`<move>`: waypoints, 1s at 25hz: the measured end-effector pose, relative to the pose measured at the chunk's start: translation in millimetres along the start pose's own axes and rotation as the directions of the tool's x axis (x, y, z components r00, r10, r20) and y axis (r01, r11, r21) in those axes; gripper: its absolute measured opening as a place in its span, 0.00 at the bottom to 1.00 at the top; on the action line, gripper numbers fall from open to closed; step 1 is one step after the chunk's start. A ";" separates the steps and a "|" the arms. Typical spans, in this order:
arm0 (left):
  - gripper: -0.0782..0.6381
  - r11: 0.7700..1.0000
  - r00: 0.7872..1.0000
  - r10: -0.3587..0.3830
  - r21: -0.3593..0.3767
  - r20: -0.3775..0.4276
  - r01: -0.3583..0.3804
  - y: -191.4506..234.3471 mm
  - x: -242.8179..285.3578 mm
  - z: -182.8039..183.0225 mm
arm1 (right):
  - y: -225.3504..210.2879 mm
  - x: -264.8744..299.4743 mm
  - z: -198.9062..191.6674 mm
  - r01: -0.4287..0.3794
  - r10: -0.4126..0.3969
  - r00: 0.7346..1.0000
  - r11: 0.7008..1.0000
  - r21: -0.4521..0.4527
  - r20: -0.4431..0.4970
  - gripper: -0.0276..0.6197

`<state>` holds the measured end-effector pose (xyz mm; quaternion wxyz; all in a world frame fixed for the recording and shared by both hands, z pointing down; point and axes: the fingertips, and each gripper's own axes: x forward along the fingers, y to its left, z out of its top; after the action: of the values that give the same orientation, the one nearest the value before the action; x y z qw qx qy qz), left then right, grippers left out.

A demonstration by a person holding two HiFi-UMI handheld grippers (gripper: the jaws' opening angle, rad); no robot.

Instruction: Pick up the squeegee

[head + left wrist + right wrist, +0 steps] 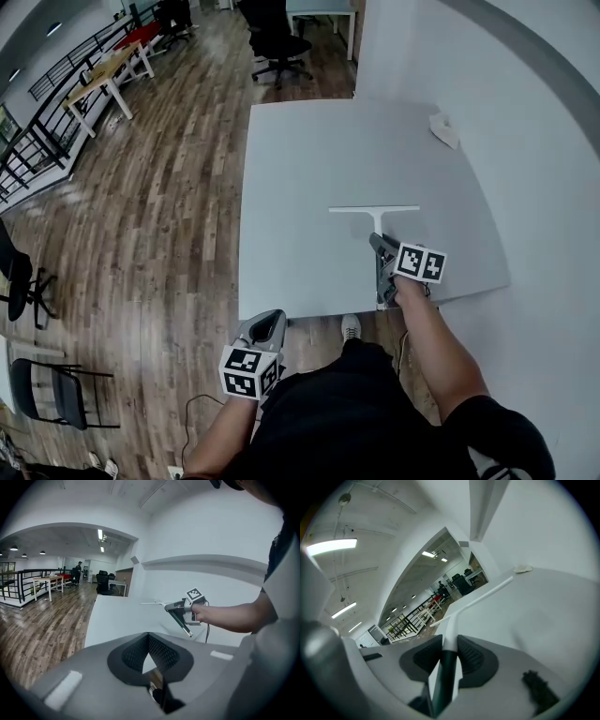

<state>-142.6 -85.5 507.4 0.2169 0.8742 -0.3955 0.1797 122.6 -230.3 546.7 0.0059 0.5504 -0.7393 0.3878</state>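
Note:
The squeegee [375,210] has a long white blade and a dark green handle. My right gripper [378,244] is shut on that handle, and the blade points away from me over the white table [300,169]. In the right gripper view the handle runs between the pads [425,654] and the white squeegee blade [478,599] sticks out ahead. The left gripper view shows the squeegee [154,603] held above the table by the right gripper [176,606]. My left gripper [270,323] hangs off the table's near left corner, shut, with nothing in it.
A small white object [443,129] lies at the table's far right, by the white wall. Wooden floor lies to the left, with an office chair [281,42], wooden tables [108,75], a black railing and a folding chair [56,394].

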 end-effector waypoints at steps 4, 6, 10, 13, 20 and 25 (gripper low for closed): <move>0.12 0.999 0.999 -0.030 -0.022 0.044 0.031 -11.6 -10.0 0.7 | 26.4 -30.0 -11.1 -0.034 0.033 0.999 0.999 0.026 0.032 0.21; 0.12 0.999 0.997 -0.043 -0.028 0.061 0.045 -17.3 -13.6 -0.3 | 38.5 -45.1 -17.3 -0.050 0.048 0.998 0.998 0.033 0.041 0.21; 0.12 0.997 0.996 -0.074 -0.026 0.057 0.075 -27.3 -23.1 -5.4 | 68.3 -75.6 -29.6 -0.085 0.084 0.995 0.996 0.019 0.044 0.21; 0.12 0.996 0.995 -0.084 -0.023 0.052 0.085 -33.9 -28.5 -4.9 | 82.3 -95.0 -36.0 -0.099 0.098 0.994 0.995 0.008 0.038 0.21; 0.12 0.996 0.995 -0.082 -0.022 0.052 0.083 -45.2 -32.2 -12.1 | 86.2 -129.0 -50.1 -0.110 0.110 0.994 0.994 -0.003 0.027 0.21; 0.12 0.996 0.996 -0.084 -0.008 0.043 0.084 -59.2 -25.6 -14.7 | 80.6 -160.8 -43.9 -0.116 0.116 0.992 0.993 -0.017 0.056 0.21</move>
<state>-115.1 -27.0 493.3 0.2202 0.8926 -0.3639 0.1496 101.6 -67.2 461.6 -0.0341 0.5174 -0.7726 0.3665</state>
